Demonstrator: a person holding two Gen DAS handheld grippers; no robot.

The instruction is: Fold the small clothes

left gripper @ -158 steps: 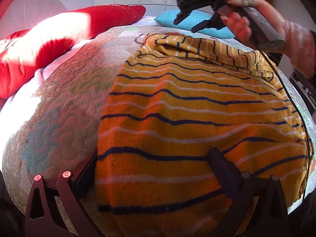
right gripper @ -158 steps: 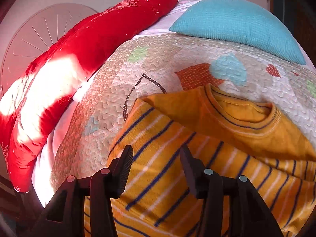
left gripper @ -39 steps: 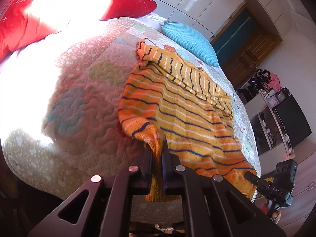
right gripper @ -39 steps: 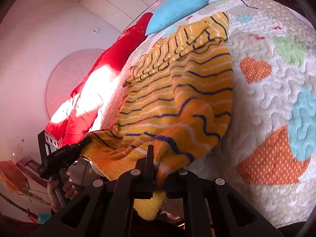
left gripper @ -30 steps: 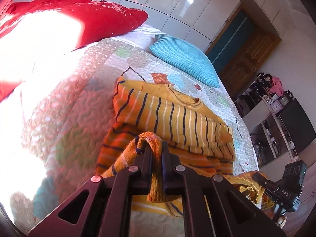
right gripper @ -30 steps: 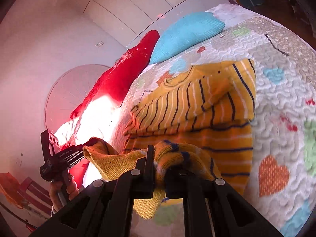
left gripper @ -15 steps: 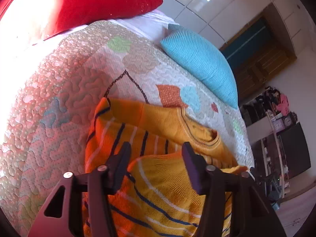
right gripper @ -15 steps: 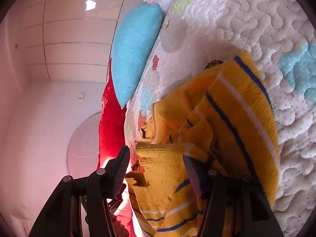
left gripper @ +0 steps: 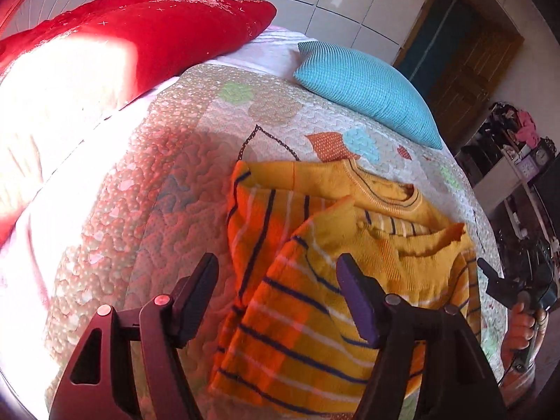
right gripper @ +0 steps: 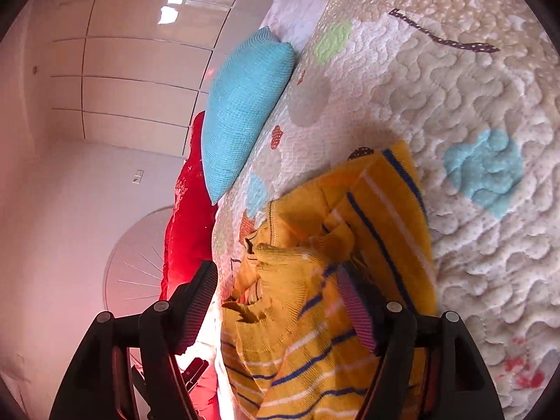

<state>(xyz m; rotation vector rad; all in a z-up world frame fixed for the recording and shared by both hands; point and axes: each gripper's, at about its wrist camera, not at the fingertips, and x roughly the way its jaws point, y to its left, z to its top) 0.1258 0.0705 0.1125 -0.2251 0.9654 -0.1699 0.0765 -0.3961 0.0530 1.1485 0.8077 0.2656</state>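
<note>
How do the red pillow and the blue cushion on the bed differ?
The red pillow is long and looks smooth, partly washed out by sunlight; the blue cushion is shorter, with a ribbed knit texture and even shade. The red pillow lies left, the blue cushion right. Both rest at the far end of the quilt.

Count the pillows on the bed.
2. A red pillow lies along the far left of the bed, and a blue pillow sits at the far right, beyond the yellow striped sweater. Others may be out of view.
</note>
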